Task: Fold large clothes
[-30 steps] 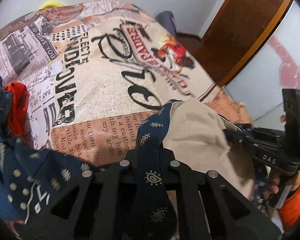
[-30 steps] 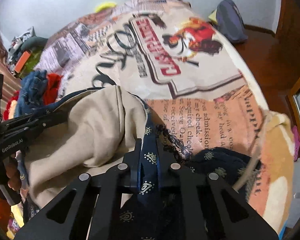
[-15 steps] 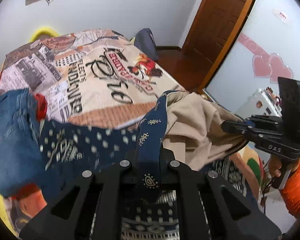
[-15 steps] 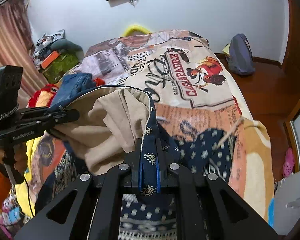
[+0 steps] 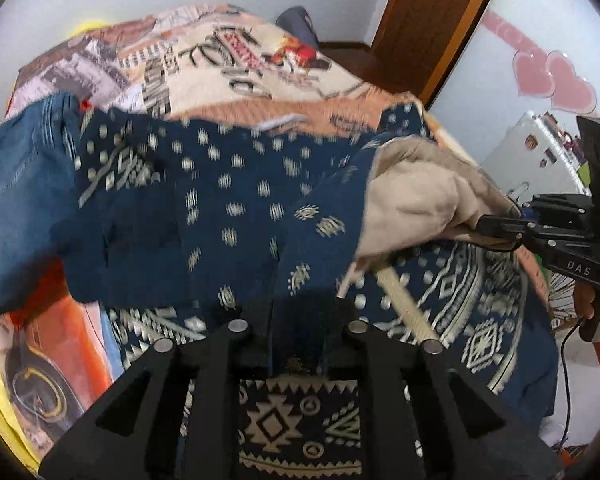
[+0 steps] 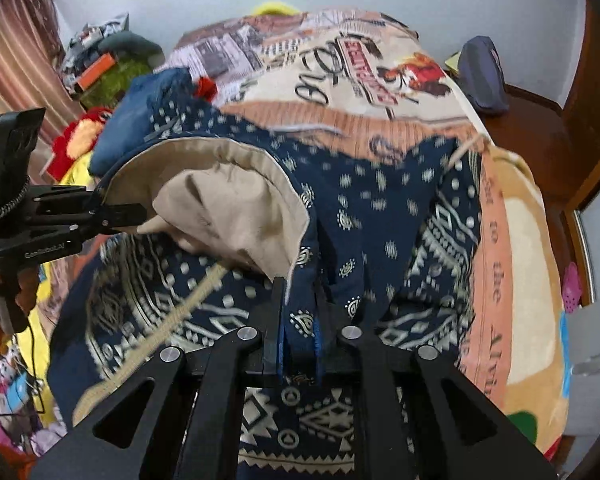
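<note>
A navy hooded garment point(image 5: 228, 208) with cream patterns and a beige lining point(image 5: 412, 200) lies spread over the near part of the bed. My left gripper point(image 5: 300, 312) has the navy hem between its fingers, and its jaws are opening. In the right wrist view the left gripper point(image 6: 140, 214) still pinches the hood's edge. My right gripper point(image 6: 298, 320) holds another stretch of the garment's point(image 6: 380, 208) hem between its pads, jaws opening too; it appears in the left wrist view point(image 5: 484, 226) at the beige lining point(image 6: 228, 200). A cream drawstring point(image 6: 180, 312) trails across the cloth.
The bed carries a printed newspaper-style blanket point(image 6: 340, 60). Blue jeans point(image 5: 20, 200) and a red cloth point(image 6: 206, 86) lie at the bed's left. A dark bag point(image 6: 484, 76) sits on the wooden floor by the far wall. A brown door point(image 5: 440, 20) stands to the right.
Both grippers have drawn back toward the near end of the bed with the hem. The navy garment now stretches out across the blanket, and its patterned body shows below the fingers.
</note>
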